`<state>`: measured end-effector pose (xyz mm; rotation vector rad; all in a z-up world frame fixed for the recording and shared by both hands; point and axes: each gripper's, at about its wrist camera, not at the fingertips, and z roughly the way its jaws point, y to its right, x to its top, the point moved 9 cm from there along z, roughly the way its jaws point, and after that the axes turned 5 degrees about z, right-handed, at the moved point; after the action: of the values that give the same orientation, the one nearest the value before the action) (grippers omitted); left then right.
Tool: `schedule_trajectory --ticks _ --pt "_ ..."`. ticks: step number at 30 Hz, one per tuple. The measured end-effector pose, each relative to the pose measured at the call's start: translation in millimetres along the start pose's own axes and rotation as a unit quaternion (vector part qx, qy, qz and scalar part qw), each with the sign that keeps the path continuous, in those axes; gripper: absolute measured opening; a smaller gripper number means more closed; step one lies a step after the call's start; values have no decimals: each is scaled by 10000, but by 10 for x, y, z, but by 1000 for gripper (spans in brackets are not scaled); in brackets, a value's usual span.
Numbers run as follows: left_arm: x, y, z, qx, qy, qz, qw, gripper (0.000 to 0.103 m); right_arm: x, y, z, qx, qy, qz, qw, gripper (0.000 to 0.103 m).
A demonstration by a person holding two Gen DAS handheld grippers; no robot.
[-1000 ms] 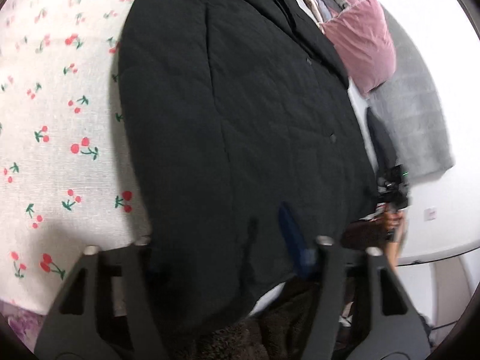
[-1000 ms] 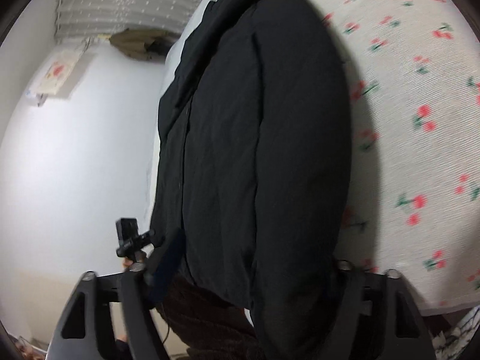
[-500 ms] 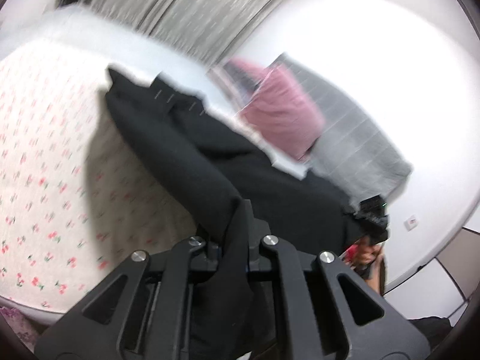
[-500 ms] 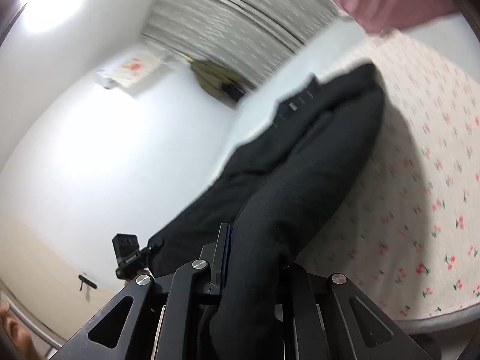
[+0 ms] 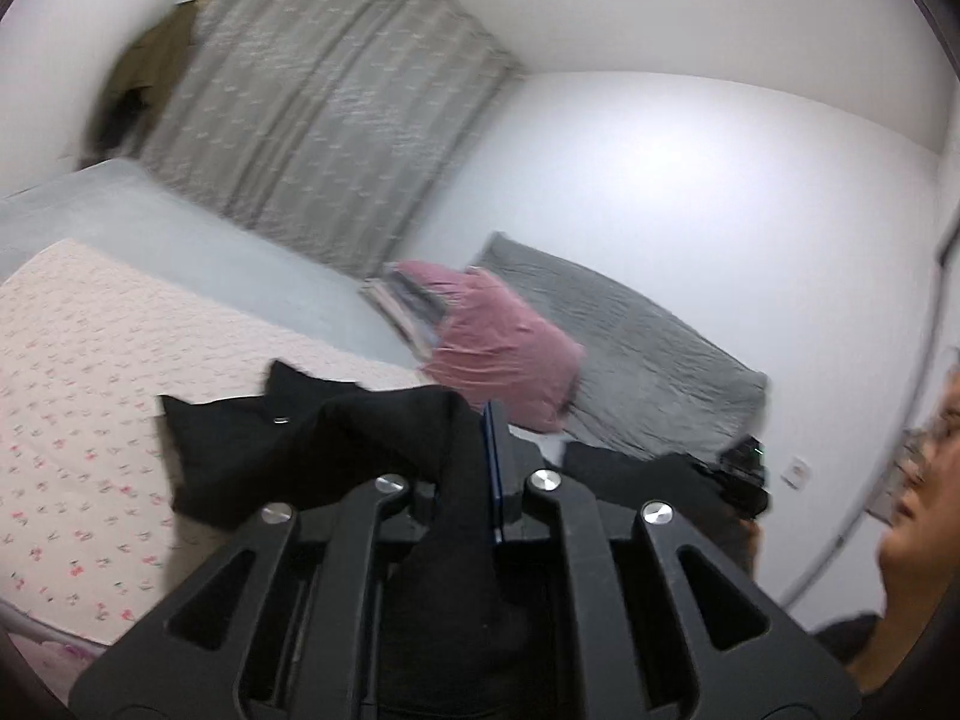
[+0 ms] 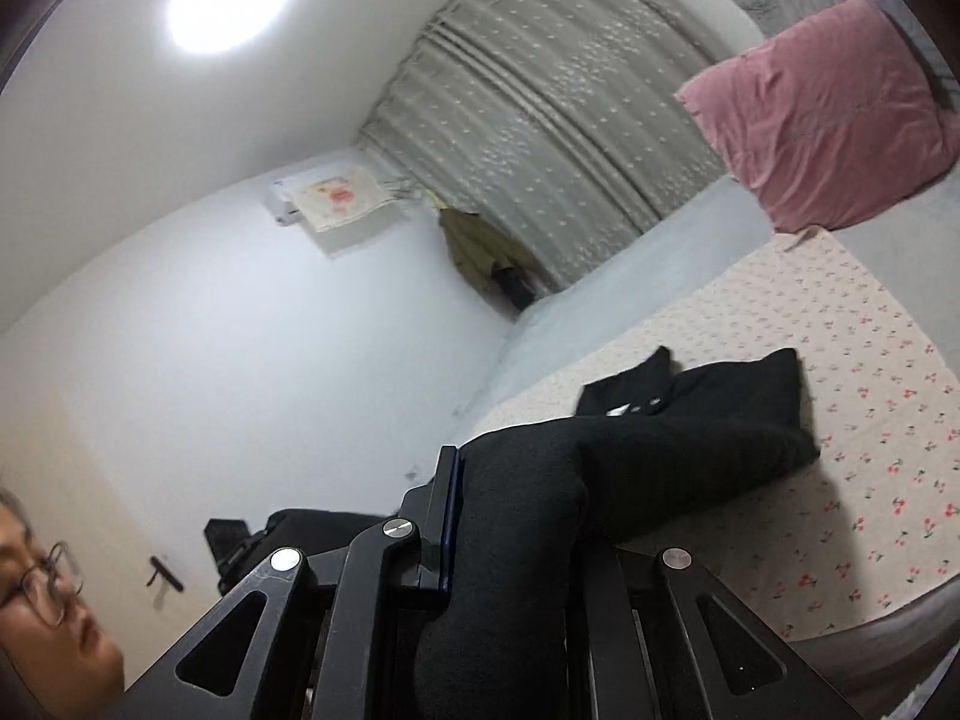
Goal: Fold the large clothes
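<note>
Over the bed [image 5: 90,360], your left gripper [image 5: 465,480] and right gripper [image 6: 510,516] each pinch the black coat's [image 6: 690,444] near hem; its length runs away from you.

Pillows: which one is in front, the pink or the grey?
The pink pillow is in front; it overlaps the flatter grey pillow, which leans on the white wall behind it.

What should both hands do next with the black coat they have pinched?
Probably carry the hem forward toward the collar, then lower it. Both the left gripper and right gripper are shut on the black coat. Its near end is raised while its far end lies on the cherry-print sheet, so the fold looks half made.
</note>
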<state>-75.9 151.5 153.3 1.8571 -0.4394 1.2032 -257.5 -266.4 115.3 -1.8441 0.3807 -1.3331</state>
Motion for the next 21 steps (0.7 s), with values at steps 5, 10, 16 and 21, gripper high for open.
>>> schedule_trajectory --ticks 5,10,16,21 --pt "-62 -731 711 968 -224 -421 9942 13 256 560 588 -761 -168 468 9959 13" --pt "0 -1458 1469 1786 -191 -1028 9784 13 608 1202 1265 -1628 -83 778 9836 13" --pt "-290 -2001 2069 2475 -522 -1096 9612 14 718 1966 1906 -2107 -151 1316 9685 14" --pt "-808 -2502 2379 3167 -1112 -1109 9354 36 305 2853 2269 -3336 -608 1438 9297 44"
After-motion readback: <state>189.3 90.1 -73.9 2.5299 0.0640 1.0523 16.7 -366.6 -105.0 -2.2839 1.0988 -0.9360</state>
